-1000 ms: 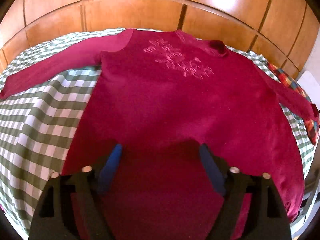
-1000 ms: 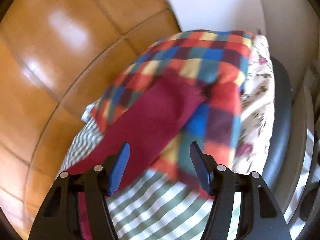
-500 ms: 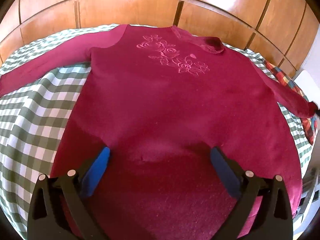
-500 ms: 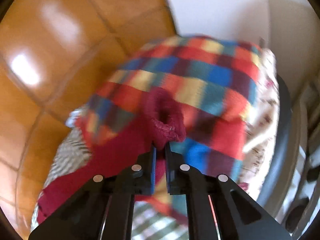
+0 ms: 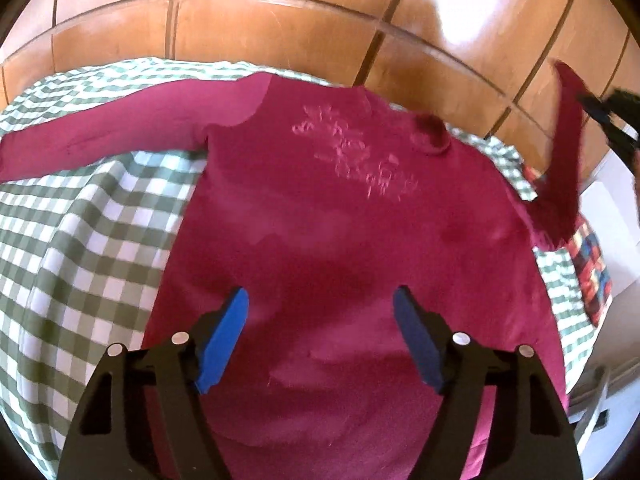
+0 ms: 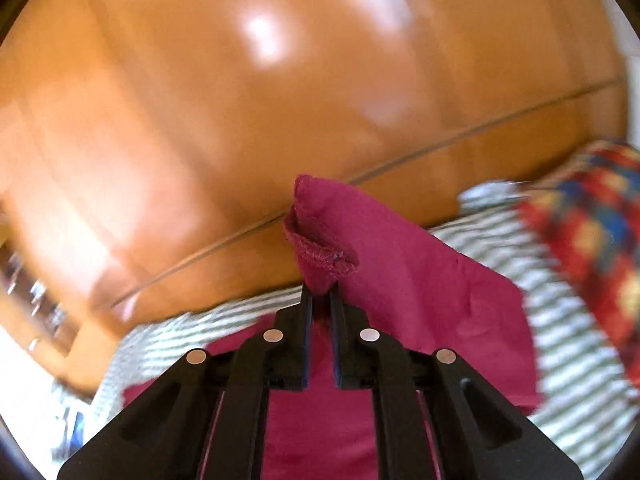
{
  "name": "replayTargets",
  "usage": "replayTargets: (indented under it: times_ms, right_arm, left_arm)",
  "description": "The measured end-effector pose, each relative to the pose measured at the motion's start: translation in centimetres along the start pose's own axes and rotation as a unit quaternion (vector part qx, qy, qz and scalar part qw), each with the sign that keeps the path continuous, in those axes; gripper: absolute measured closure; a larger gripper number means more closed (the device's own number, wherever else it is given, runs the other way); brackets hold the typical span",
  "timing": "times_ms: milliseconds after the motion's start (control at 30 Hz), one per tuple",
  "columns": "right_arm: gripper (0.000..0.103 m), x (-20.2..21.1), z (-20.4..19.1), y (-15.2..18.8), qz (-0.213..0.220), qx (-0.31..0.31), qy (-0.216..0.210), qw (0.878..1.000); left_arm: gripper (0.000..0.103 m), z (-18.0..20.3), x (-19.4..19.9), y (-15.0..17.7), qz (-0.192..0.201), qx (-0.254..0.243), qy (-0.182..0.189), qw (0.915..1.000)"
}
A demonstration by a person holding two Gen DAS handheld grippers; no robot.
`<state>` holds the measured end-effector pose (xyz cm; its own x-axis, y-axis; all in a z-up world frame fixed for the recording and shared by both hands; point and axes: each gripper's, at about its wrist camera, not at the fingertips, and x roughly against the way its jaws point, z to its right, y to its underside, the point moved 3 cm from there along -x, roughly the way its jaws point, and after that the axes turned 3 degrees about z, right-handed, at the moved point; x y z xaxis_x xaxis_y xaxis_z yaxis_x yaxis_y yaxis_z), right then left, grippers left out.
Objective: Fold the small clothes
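A dark red long-sleeved sweater (image 5: 320, 232) with embroidered flowers on the chest lies flat, front up, on a green-and-white checked cloth (image 5: 80, 248). My left gripper (image 5: 321, 332) hovers over the sweater's lower body; its jaws stand apart and are closing, with only flat fabric below them and nothing pinched. My right gripper (image 6: 320, 296) is shut on the cuff of the sweater's right sleeve (image 6: 320, 252) and holds it lifted off the cloth. In the left wrist view that raised sleeve (image 5: 568, 148) rises at the far right, with the right gripper (image 5: 600, 114) at its top. The left sleeve (image 5: 120, 136) lies stretched out.
A glossy wooden panelled headboard or wall (image 5: 280, 32) stands right behind the bed. A multicoloured checked blanket (image 5: 592, 264) lies at the right edge, also seen as the checked blanket (image 6: 592, 240). Something white (image 5: 616, 232) stands beyond it.
My right gripper shut on the sleeve cuff, lifted it and swung it leftward off the checked blanket. The left gripper's jaws widened, then narrowed, and it rose slightly.
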<state>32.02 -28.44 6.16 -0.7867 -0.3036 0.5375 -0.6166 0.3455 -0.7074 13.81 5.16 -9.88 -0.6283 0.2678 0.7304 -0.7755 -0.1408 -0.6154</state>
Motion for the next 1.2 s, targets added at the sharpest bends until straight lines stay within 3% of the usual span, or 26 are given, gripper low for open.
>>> replayTargets:
  times_ms: [100, 133, 200, 233, 367, 533, 700, 833, 933, 1033, 1067, 1200]
  right_arm:
    - [0.096, -3.5, -5.8, 2.5, -0.04, 0.045, -0.05, 0.997]
    - [0.091, -4.2, -6.8, 3.1, -0.049, 0.051, -0.065, 0.995]
    - [0.056, -5.1, -8.0, 4.1, -0.062, 0.05, -0.098, 0.992]
    - [0.03, -5.0, -7.9, 4.4, -0.06, 0.042, -0.106, 0.992]
    - [0.028, -3.0, -4.7, 5.6, -0.045, 0.017, -0.095, 0.994]
    - [0.028, 0.3, 2.8, 10.4, -0.067, -0.003, -0.009, 0.998]
    - [0.028, 3.1, 11.5, 15.0, -0.097, -0.054, 0.078, 0.991]
    - [0.028, 4.1, 14.9, 16.2, -0.096, -0.075, 0.125, 0.985]
    - [0.028, 2.9, 15.9, 16.1, -0.095, -0.068, 0.146, 0.982]
    - [0.028, 0.6, 15.7, 15.9, -0.1, -0.046, 0.165, 0.98]
    - [0.028, -0.3, 15.6, 15.9, -0.103, -0.044, 0.169, 0.979]
    - [0.028, -3.2, 14.8, 14.9, -0.093, -0.049, 0.161, 0.981]
  left_arm:
    - [0.03, 0.1, 0.3, -1.1, 0.01, 0.004, 0.01, 0.9999]
    - [0.031, 0.2, 0.4, -1.6, 0.015, 0.002, 0.014, 0.9998]
    - [0.031, 0.2, 0.4, -2.3, 0.019, -0.001, 0.018, 0.9997]
    - [0.031, 0.2, 0.2, -2.7, 0.019, -0.001, 0.021, 0.9996]
    - [0.037, -0.1, -0.7, -4.0, 0.017, 0.001, 0.024, 0.9996]
    - [0.04, -0.1, -2.3, -6.3, 0.016, 0.008, 0.029, 0.9994]
    - [0.044, 0.5, -5.2, -9.0, 0.0, 0.01, 0.031, 0.9995]
    - [0.046, 1.3, -8.6, -10.2, -0.028, 0.014, 0.03, 0.9991]
    - [0.061, 2.0, -11.0, -10.6, -0.052, 0.023, 0.026, 0.998]
    - [0.094, 3.1, -12.0, -11.2, -0.059, 0.013, 0.023, 0.9979]
    - [0.094, 3.3, -11.9, -11.6, -0.059, 0.017, 0.032, 0.9976]
    - [0.094, 4.9, -7.0, -15.1, 0.006, 0.032, 0.109, 0.9935]
